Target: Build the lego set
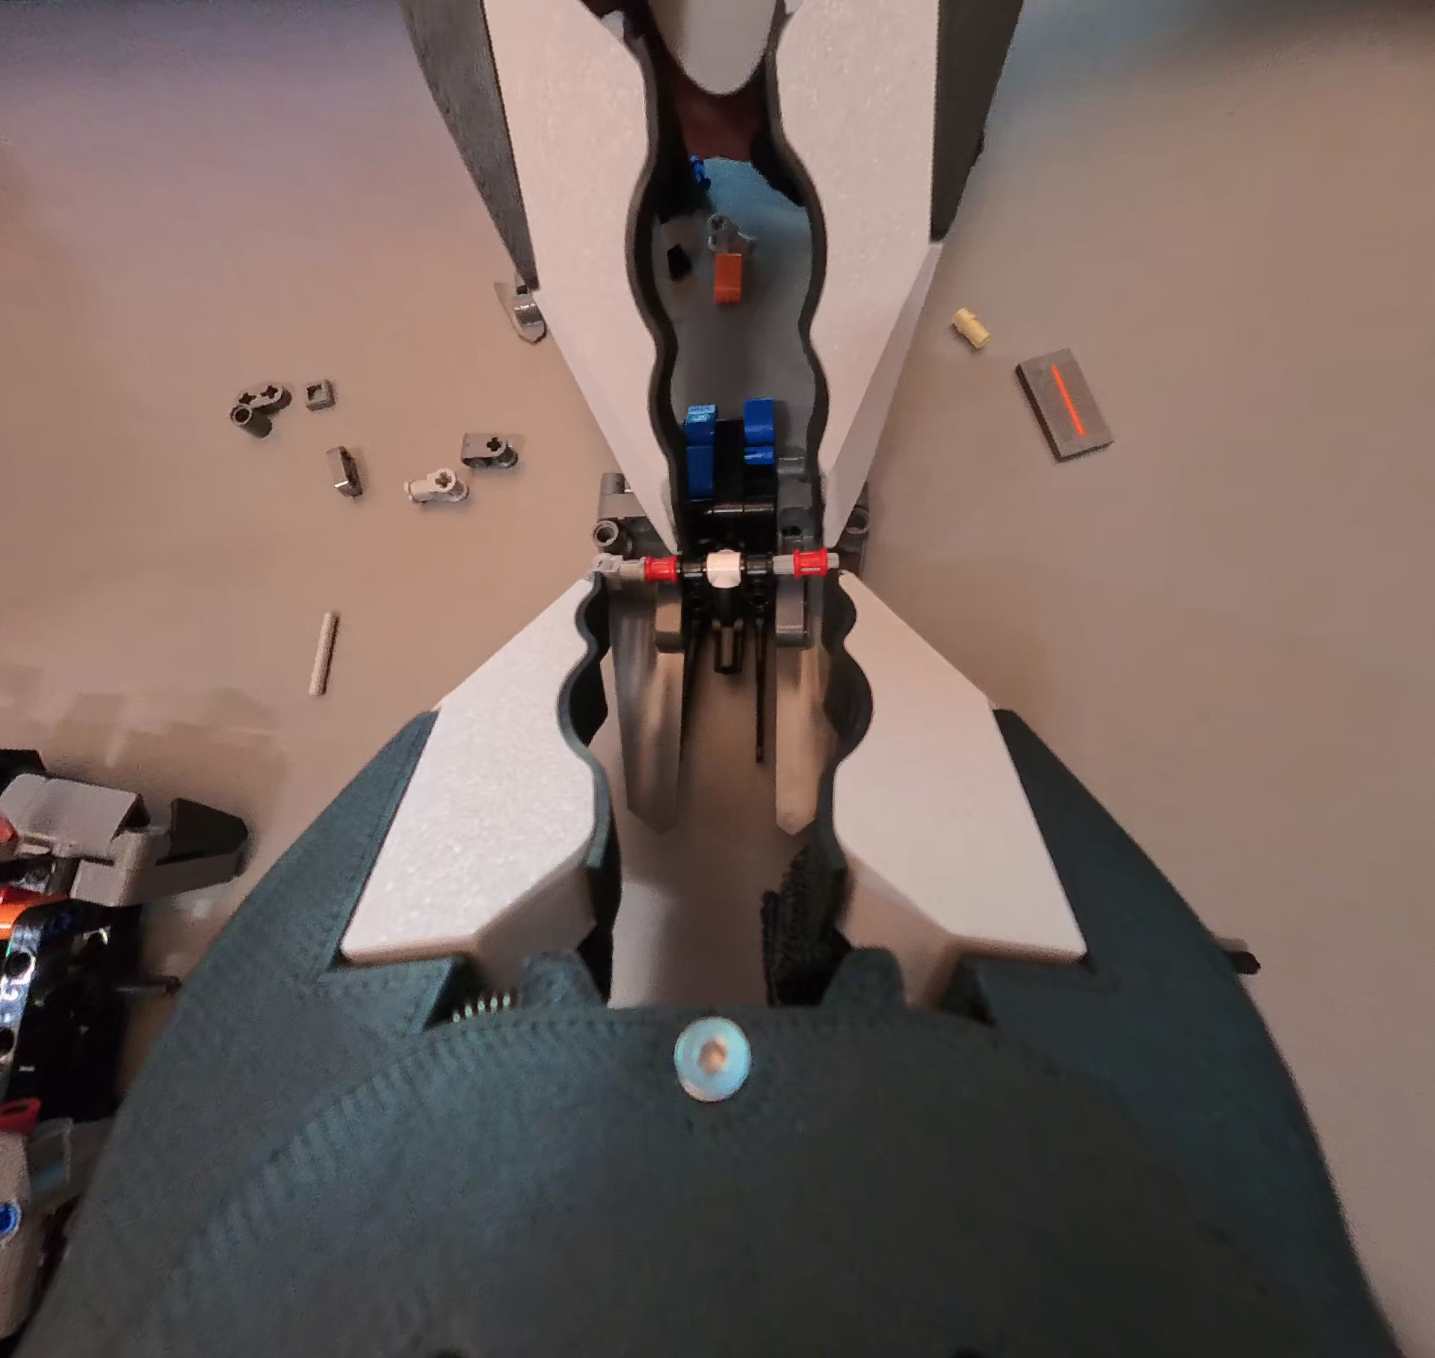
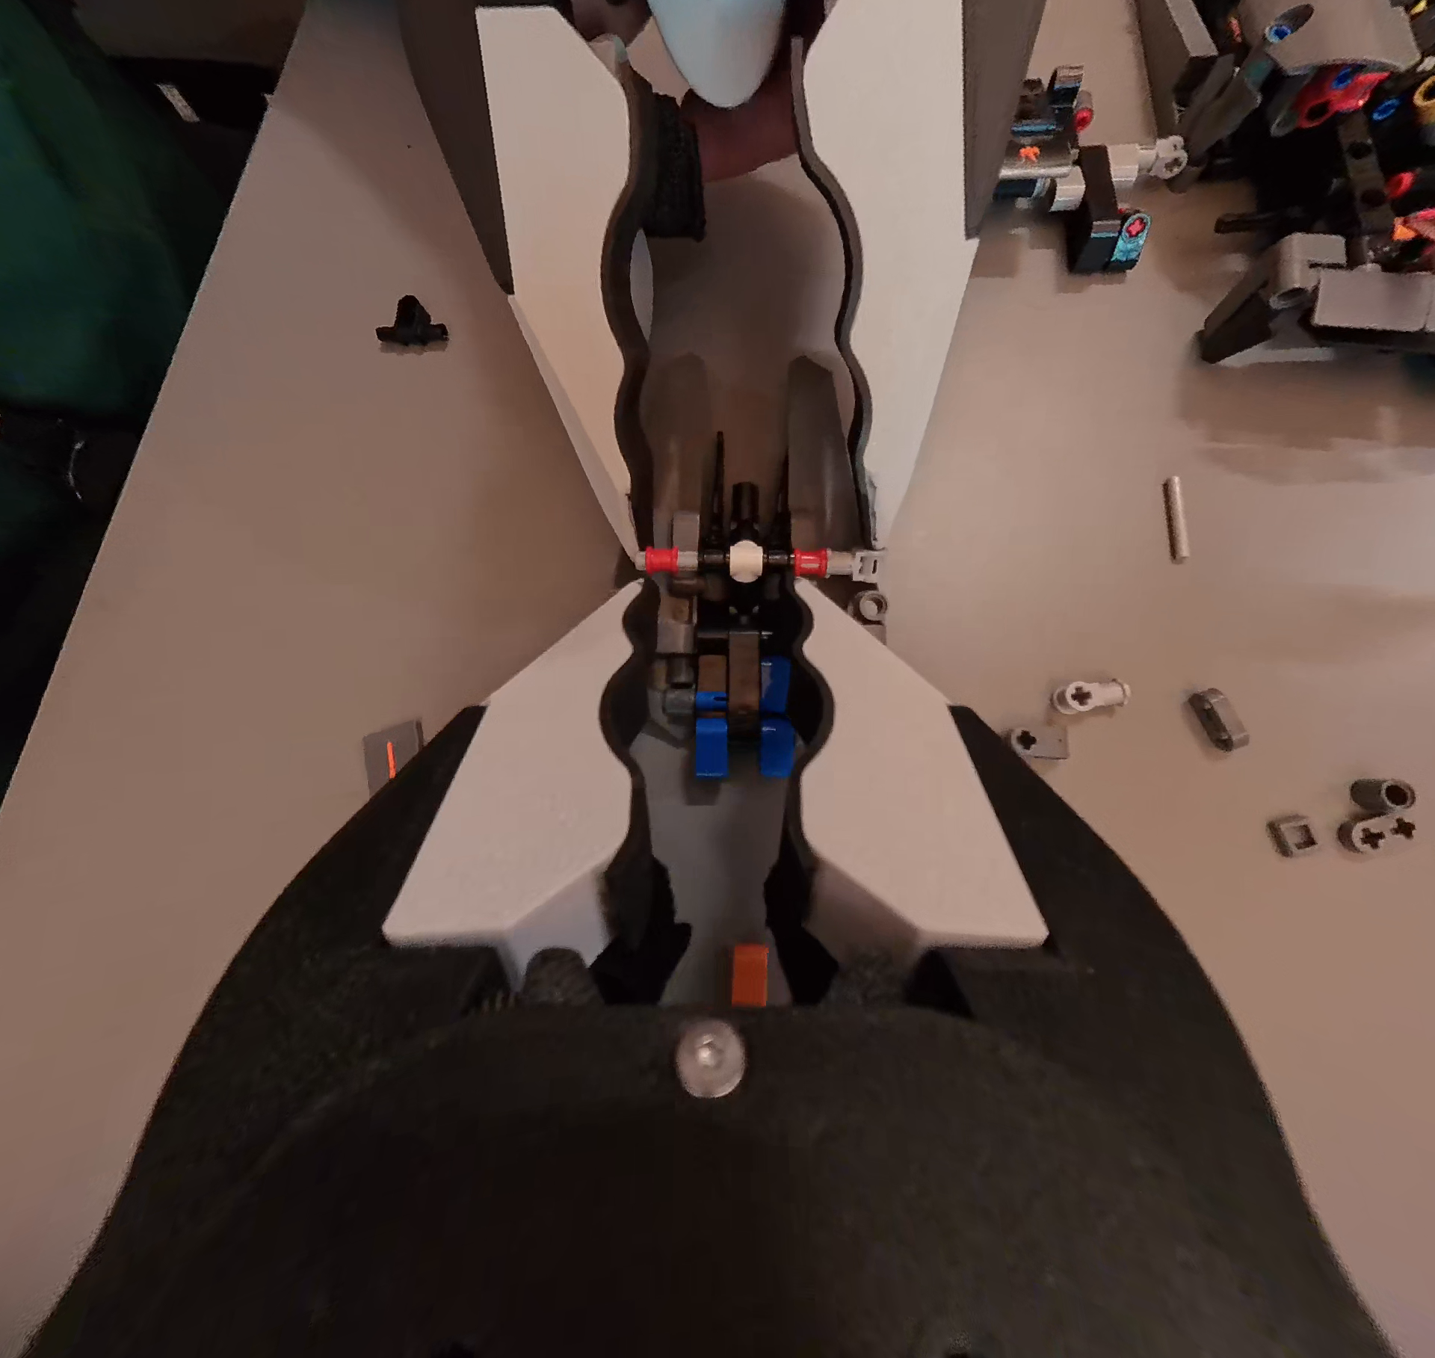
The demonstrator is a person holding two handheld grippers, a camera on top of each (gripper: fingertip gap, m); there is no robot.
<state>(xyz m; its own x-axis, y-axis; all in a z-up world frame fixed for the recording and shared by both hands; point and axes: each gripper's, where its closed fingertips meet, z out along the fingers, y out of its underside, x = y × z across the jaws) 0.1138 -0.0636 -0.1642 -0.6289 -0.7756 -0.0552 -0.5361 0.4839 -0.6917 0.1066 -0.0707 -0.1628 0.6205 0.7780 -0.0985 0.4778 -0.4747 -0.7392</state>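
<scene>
A small lego sub-assembly [image 1: 726, 529] has a black core, blue clips, grey blades and a cross axle with two red bushes and a white centre piece. It is held between the two grippers, which face each other tip to tip. My left gripper [image 1: 718, 591], teal with white fingers, is shut on the end with the grey blades. My right gripper [image 1: 749, 536] comes in from the top and is shut on the end with the blue clips. In the right wrist view, the right gripper [image 2: 722, 598] grips the sub-assembly [image 2: 741, 622] and the left gripper [image 2: 753, 536] is opposite.
Loose grey connectors [image 1: 260, 408] and a pale axle [image 1: 323, 653] lie to the left on the beige table. A grey tile with a red stripe [image 1: 1064, 404] and a tan pin [image 1: 971, 327] lie to the right. A larger build [image 2: 1320, 117] stands beside them, and the table edge [image 2: 233, 195] is on the far side. The tips of both grippers are at nearly the same place. My left tips are roughly 9 centimetres from the pale axle [image 1: 323, 653]. Seen from the right wrist view [image 2: 1179, 518] as well.
</scene>
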